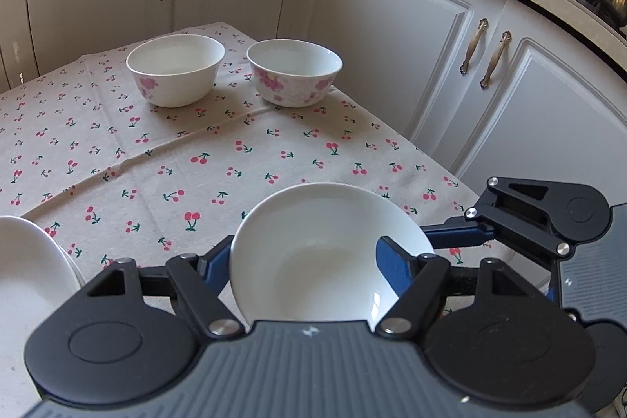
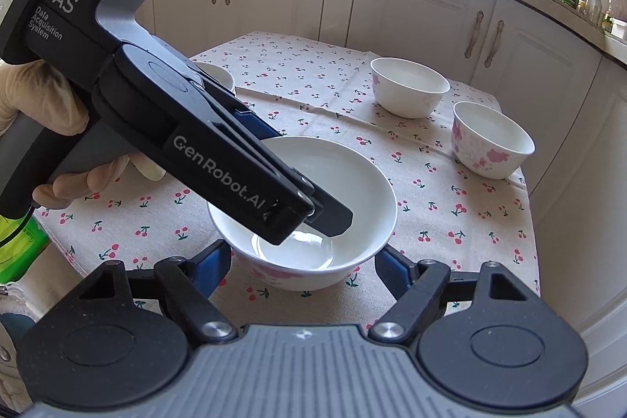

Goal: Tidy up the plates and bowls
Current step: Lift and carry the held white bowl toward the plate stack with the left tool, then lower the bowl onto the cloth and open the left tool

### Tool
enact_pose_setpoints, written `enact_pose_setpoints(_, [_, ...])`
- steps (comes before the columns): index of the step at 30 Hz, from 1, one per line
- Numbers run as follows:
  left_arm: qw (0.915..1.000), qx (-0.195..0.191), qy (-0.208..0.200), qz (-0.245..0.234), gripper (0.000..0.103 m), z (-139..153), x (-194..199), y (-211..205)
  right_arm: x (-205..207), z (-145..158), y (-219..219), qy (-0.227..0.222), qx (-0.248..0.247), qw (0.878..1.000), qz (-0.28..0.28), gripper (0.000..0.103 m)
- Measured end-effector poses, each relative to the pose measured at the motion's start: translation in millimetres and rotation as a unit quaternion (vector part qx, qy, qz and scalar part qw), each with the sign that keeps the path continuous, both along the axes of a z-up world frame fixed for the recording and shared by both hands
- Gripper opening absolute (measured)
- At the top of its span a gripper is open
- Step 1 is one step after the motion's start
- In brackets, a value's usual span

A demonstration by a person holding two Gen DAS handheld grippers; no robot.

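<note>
Bowl of white porcelain with pink flowers (image 2: 305,218) sits on the cherry-print tablecloth (image 2: 431,190) near its front edge, its rim clamped by the left gripper (image 1: 309,257), one blue finger (image 1: 392,261) inside the wall and the other outside. The right gripper (image 2: 303,261) is spread wide, its fingers flanking the bowl without touching it. Farther back stand two more white floral bowls (image 2: 409,87) (image 2: 491,140), side by side. White cabinet doors (image 1: 392,38) rise behind.
</note>
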State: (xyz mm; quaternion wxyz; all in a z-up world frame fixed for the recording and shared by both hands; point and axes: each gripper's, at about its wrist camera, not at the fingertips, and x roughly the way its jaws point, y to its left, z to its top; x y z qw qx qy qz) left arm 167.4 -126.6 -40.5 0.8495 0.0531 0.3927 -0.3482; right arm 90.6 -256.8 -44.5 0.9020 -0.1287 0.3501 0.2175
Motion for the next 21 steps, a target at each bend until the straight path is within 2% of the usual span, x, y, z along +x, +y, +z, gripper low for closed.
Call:
enact_pose_setpoints(7, [1.0,-0.006,-0.003,0.006,0.075,-2,-1,2,1,-3,1,0.001,-0.003,1.0,-0.001,0.084])
enact_pose_setpoints(9, [0.9999,-0.011,-0.001,0.004,0.08,-2,-1,2,1,-3,1,0.002,-0.003,1.0,-0.002,0.084])
enact_pose_setpoints(11, [0.9998,-0.02,-0.001,0.003,0.091,-2,-3,2,1,-3,1,0.001,-0.001,1.0,-0.002,0.085])
enact_pose_setpoints(13, [0.9997,-0.022,-0.012,0.005,0.094,-1,-5,1,0,-2,0,-0.004,0.005,1.0,-0.004,0.097])
enact_pose_setpoints(15, [0.9996,-0.019,-0.018,0.012,0.094,1,-7,0,-2,0,-2,-0.013,0.009,1.0,-0.006,0.103])
enact_pose_setpoints(21, [0.9985,-0.022,-0.035,0.035,0.095,13,-14,6,-6,2,-6,-0.015,0.003,1.0,-0.009,0.103])
